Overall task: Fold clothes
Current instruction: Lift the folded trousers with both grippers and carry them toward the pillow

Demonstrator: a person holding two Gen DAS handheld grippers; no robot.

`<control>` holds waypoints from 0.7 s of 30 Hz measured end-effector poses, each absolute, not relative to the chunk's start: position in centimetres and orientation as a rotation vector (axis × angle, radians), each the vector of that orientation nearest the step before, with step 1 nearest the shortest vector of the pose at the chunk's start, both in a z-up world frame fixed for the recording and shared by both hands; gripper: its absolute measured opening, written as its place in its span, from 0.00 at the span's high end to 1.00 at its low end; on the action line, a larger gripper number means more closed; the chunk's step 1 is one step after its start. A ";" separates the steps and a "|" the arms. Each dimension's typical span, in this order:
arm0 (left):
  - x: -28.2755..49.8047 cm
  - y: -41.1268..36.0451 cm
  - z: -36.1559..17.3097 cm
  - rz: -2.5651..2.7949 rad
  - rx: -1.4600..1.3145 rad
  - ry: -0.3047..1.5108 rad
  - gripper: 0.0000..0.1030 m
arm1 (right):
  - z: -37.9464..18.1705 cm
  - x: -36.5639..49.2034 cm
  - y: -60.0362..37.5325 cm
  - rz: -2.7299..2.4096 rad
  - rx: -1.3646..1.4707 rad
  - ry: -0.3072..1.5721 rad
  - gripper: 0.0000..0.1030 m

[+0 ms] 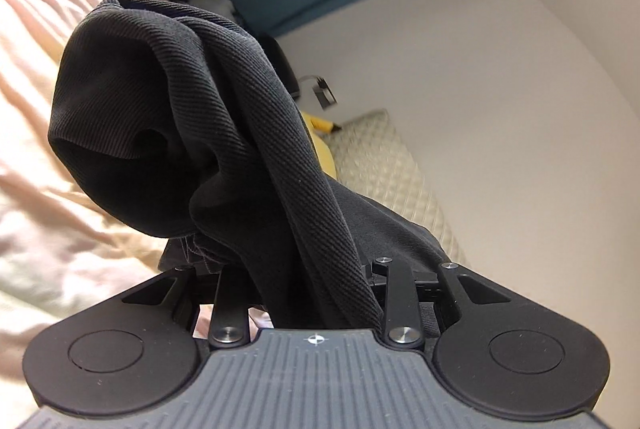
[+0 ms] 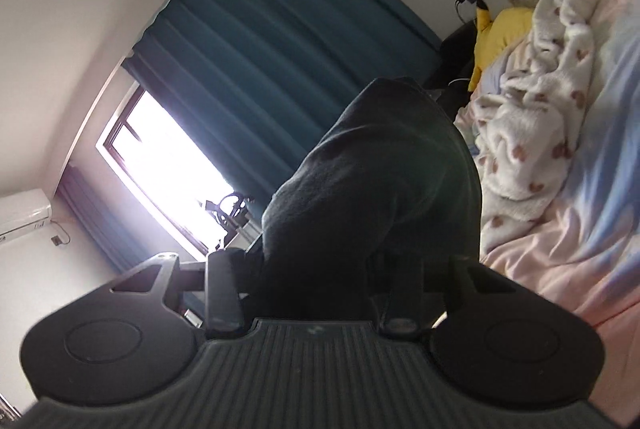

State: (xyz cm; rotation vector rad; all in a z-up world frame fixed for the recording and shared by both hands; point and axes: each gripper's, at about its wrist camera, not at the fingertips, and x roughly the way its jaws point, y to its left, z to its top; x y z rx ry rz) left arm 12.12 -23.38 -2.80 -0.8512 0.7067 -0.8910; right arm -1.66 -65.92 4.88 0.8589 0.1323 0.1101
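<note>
Left gripper (image 1: 308, 269): tilted up, clamped on dark ribbed knit garment (image 1: 224, 117).
Right gripper (image 2: 320, 269): raised toward teal curtain (image 2: 280, 29), clamped on same garment (image 2: 376, 181).

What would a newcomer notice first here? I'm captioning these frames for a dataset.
A dark ribbed garment bunched between the left gripper fingers fills the left wrist view. In the right wrist view, the right gripper holds dark cloth before a teal curtain and a bright window.

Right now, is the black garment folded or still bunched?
Bunched, not folded. The black garment hangs in loose rumpled drapes from the left gripper and heaps over the right gripper; no flat layers or crisp edges. It hides both sets of fingertips.
</note>
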 end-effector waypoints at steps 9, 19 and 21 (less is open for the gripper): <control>14.5 -27.8 -14.3 -0.919 -0.700 0.821 0.66 | -10.8 -1.3 -72.2 -0.020 1.021 0.088 0.56; 13.1 -25.8 -17.4 -0.962 -0.610 0.771 0.60 | -18.4 -1.3 -74.3 -0.056 1.180 0.142 0.55; 13.0 -25.3 -19.1 -0.961 -0.590 0.781 0.57 | -18.6 -1.2 -74.5 -0.053 1.189 0.142 0.54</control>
